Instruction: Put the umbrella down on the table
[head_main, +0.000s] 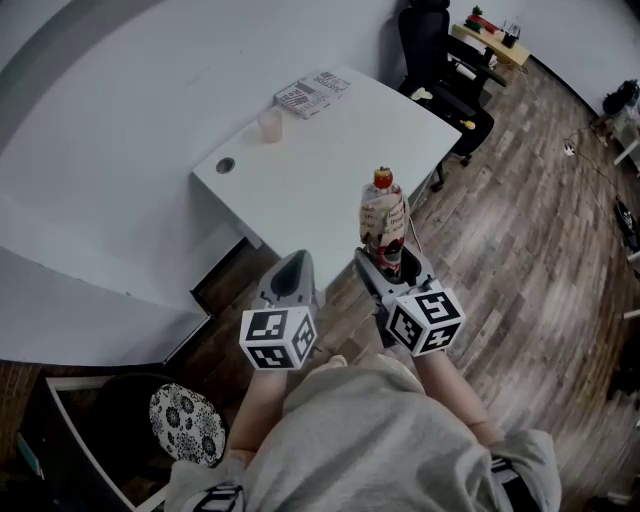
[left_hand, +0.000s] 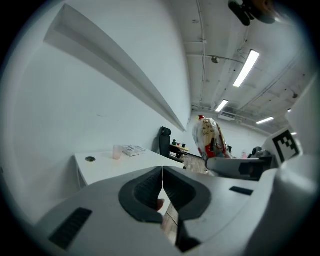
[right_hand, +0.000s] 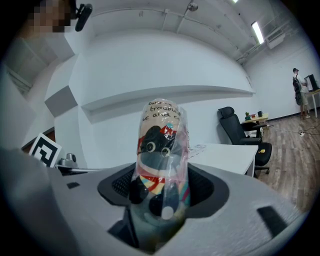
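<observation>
The umbrella (head_main: 384, 215) is a short folded one in a clear plastic sleeve with a cartoon print and a red tip. It stands upright between the jaws of my right gripper (head_main: 390, 265), which is shut on its lower part. In the right gripper view the umbrella (right_hand: 160, 155) fills the gap between the pads. My left gripper (head_main: 293, 268) is beside it on the left, shut with nothing in it; its jaws meet (left_hand: 162, 185). Both grippers hang over the wooden floor just short of the near corner of the white table (head_main: 330, 170).
On the table's far part stand a pale pink cup (head_main: 270, 125) and a stack of printed papers (head_main: 312, 94), with a cable hole (head_main: 225, 165) near its left edge. A black office chair (head_main: 440, 70) is beyond the table. A patterned stool (head_main: 187, 425) is at lower left.
</observation>
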